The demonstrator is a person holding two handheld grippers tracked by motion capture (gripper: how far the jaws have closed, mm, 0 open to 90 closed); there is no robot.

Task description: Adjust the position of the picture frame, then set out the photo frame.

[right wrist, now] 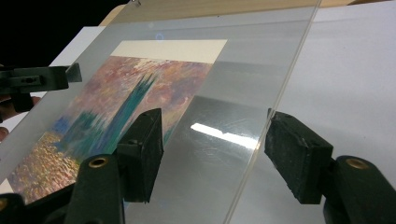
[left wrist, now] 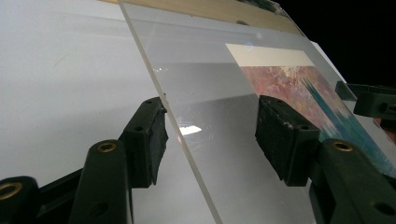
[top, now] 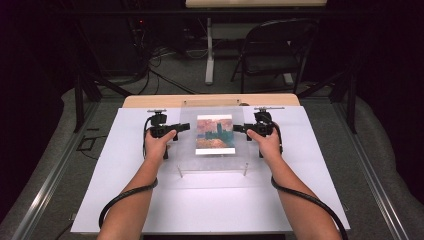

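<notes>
Our left gripper (left wrist: 210,140) has its jaws spread astride the left edge of the clear acrylic sheet (left wrist: 205,93), one pad below and one above, neither pressing on it; our right gripper (right wrist: 215,154) straddles the opposite edge the same way, jaws apart and clear of the surface. The sheet lies mid-table over a painted print (top: 214,134), raised on small metal standoffs (top: 245,168) above the white board (top: 125,190) that covers the table. We judge the sheet stiff, light and slick, with glossy faces that scratch and smudge easily, so the pads should bite on the bare margins at mid-edge, level with each other, and close firmly enough that it cannot slide. An uneven lift could tilt it and disturb the print beneath.
</notes>
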